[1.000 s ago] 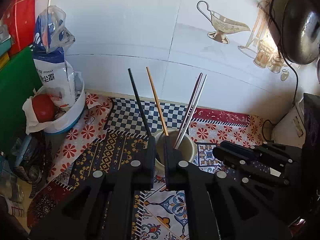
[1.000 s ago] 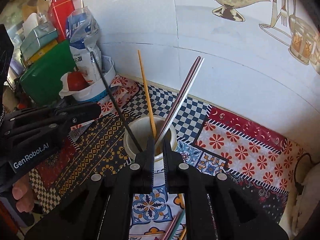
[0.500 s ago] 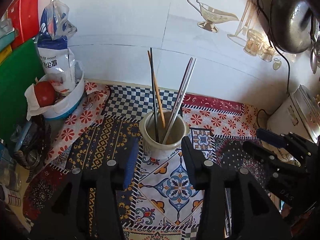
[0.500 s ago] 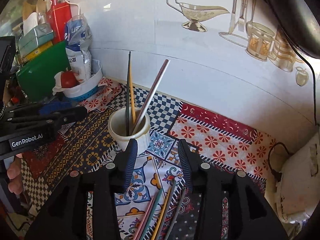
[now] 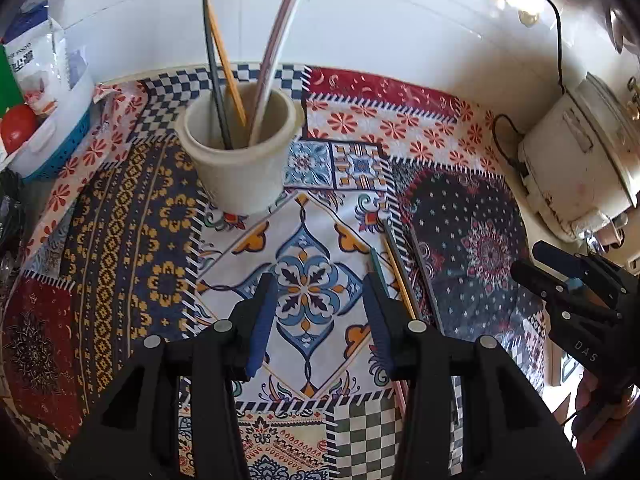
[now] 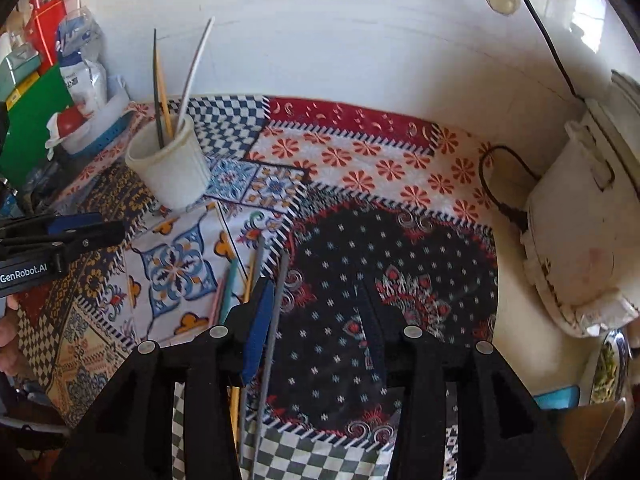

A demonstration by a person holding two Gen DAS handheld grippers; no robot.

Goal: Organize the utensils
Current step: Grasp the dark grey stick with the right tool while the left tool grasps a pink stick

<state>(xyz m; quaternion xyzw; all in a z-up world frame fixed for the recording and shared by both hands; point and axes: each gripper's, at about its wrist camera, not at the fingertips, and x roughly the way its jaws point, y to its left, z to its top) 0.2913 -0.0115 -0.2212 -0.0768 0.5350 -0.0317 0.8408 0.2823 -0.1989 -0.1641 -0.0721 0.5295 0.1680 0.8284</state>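
Observation:
A cream cup [image 5: 240,156] stands on the patterned cloth and holds a black chopstick [image 5: 214,60], an orange one [image 5: 228,68] and a pale pair [image 5: 276,56]; the cup also shows in the right wrist view [image 6: 172,168]. Several loose chopsticks [image 5: 396,268] lie on the cloth to the right of the cup. My left gripper [image 5: 320,300] is open and empty above the cloth, in front of the cup. My right gripper [image 6: 318,304] is open and empty, with a grey chopstick [image 6: 274,320] lying between its fingers and coloured ones [image 6: 230,284] just left.
A white appliance [image 5: 576,160] with a black cord stands at the right. A white and blue basket [image 5: 52,128] with a tomato and a bag sits at the left by a green board [image 6: 32,120]. A tiled wall rises behind.
Both grippers opened, released their chopsticks into the cup and pulled back. The right gripper swung right and down over the loose chopsticks on the cloth.

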